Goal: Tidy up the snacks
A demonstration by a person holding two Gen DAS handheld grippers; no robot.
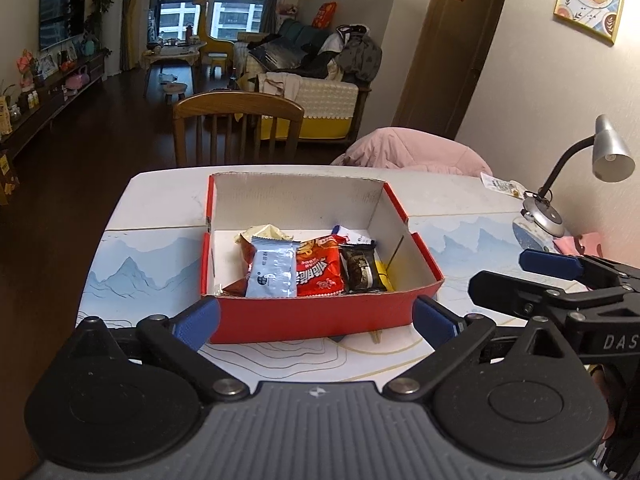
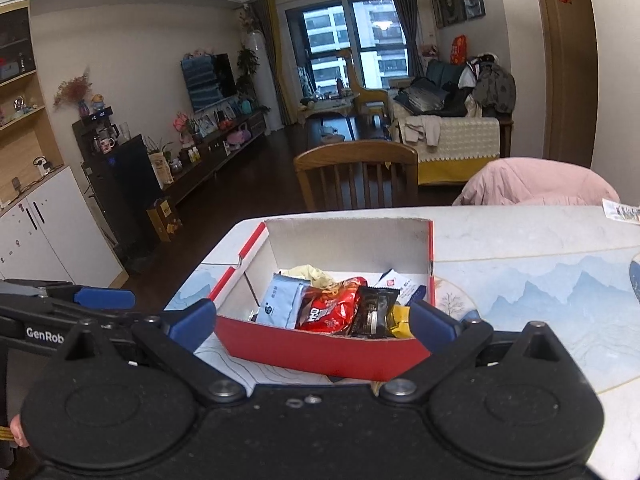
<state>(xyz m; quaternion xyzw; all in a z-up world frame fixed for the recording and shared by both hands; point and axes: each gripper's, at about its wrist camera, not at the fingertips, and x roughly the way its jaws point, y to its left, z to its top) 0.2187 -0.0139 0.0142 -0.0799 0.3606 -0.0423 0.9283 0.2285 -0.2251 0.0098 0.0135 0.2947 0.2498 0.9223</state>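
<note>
Both hand-held grippers — left hand-held gripper [image 1: 316,322], right hand-held gripper [image 2: 313,326] — hang spread wide and empty before the red cardboard box [image 1: 320,316] on the pale mountain-print tabletop [image 1: 140,264]; packaged snacks [image 1: 316,268] already lie bunched against its near wall — sorting apparently nearly finished.

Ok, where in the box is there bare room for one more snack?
The far half of the box, behind the snacks up to its back wall, is bare. The near half is crowded: blue packet, red packet, dark packet, side by side across it.
</note>
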